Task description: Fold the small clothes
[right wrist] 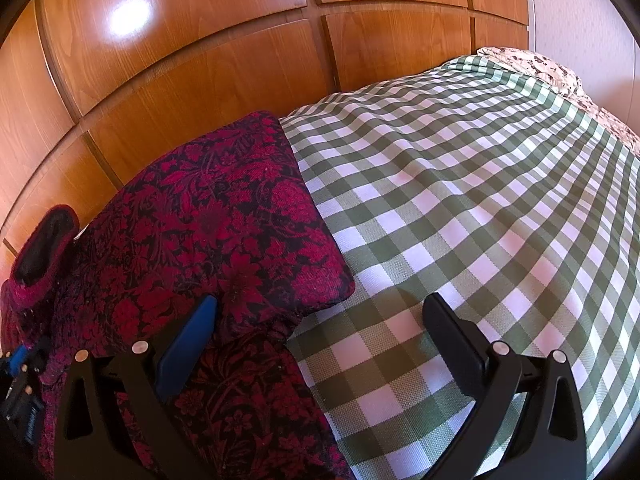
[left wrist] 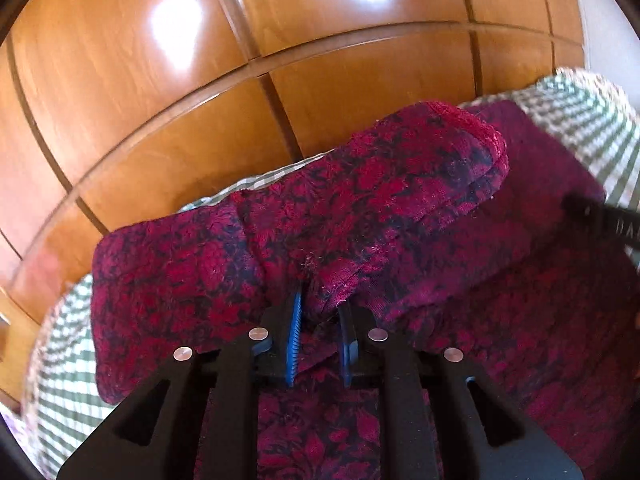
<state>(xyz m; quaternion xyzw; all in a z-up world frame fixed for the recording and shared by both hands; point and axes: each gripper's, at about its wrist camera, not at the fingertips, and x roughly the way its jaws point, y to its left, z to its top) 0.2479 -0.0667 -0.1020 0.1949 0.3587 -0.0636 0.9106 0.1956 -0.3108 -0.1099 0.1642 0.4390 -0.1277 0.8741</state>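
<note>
Left gripper [left wrist: 320, 332] clamped on fold of red floral knit garment [left wrist: 360, 200], lying on green gingham bedspread [right wrist: 460, 200] beside wood wardrobe [left wrist: 180, 80]. Right gripper [right wrist: 320, 320] wide apart, empty. Lettering on black part blurred, unreadable.

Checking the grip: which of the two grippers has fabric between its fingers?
The left gripper: red floral knitted garment bunched between its blue pads. The right gripper gapes wide, empty.
</note>
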